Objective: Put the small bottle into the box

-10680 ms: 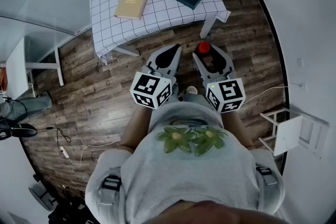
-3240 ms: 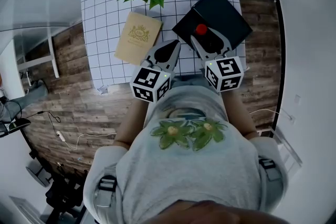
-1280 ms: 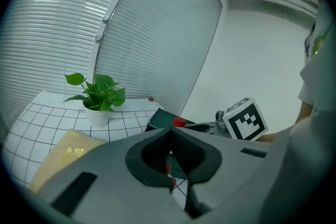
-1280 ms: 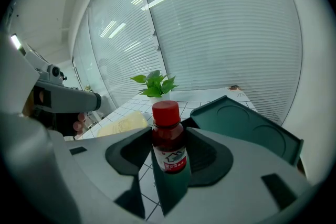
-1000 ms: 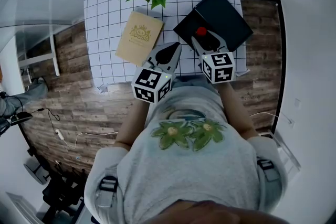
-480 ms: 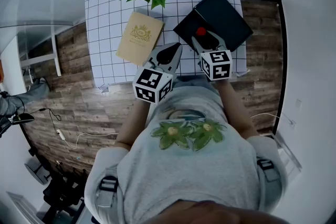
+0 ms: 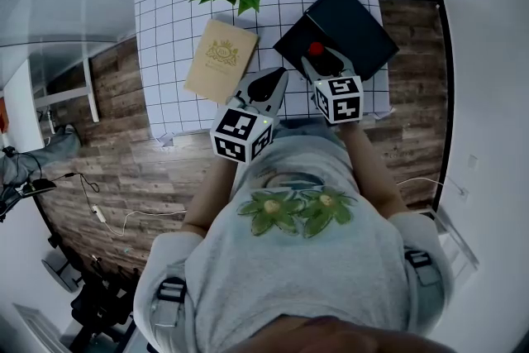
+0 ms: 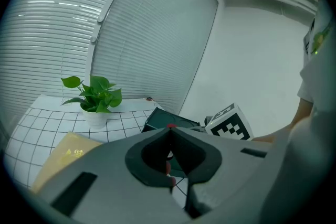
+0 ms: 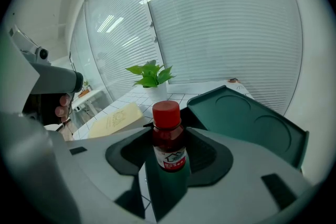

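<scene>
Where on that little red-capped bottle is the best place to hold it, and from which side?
Grip the small bottle on its round body at the label, below the red cap, jaws coming in level from opposite sides since it is upright. The right gripper is shut on it just that way.

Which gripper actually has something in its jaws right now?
The right gripper: its jaws are shut on the red-capped small bottle. The left gripper has its jaws meeting at the tips with nothing between them.
</scene>
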`<state>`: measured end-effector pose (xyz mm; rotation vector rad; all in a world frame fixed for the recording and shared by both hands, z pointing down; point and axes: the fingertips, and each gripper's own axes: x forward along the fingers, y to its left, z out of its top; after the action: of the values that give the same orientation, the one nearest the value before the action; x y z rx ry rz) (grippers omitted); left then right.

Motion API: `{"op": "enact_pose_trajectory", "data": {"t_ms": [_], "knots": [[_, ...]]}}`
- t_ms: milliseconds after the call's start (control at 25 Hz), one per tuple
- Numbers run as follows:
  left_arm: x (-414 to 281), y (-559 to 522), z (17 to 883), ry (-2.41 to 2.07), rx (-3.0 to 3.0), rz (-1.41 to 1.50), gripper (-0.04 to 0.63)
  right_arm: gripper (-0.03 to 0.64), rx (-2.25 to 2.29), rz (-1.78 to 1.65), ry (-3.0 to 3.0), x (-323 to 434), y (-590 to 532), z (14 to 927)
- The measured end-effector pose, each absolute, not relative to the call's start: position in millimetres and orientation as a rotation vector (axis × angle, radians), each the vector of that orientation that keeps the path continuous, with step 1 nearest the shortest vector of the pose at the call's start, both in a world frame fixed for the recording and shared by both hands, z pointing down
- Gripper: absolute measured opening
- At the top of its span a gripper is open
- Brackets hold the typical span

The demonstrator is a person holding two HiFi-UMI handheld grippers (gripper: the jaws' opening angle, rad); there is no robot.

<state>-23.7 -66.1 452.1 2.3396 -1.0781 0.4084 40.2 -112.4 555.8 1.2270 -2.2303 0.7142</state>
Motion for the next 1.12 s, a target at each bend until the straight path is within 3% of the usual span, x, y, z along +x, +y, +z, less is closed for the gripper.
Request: {"op": "enact_pose_trajectory", "data": {"t_ms": [1120], "knots": [[-24, -70, 454, -1.073, 2.338, 0.434, 0.006, 0.206, 1.181, 0.695, -2.188, 41, -119, 584]]}}
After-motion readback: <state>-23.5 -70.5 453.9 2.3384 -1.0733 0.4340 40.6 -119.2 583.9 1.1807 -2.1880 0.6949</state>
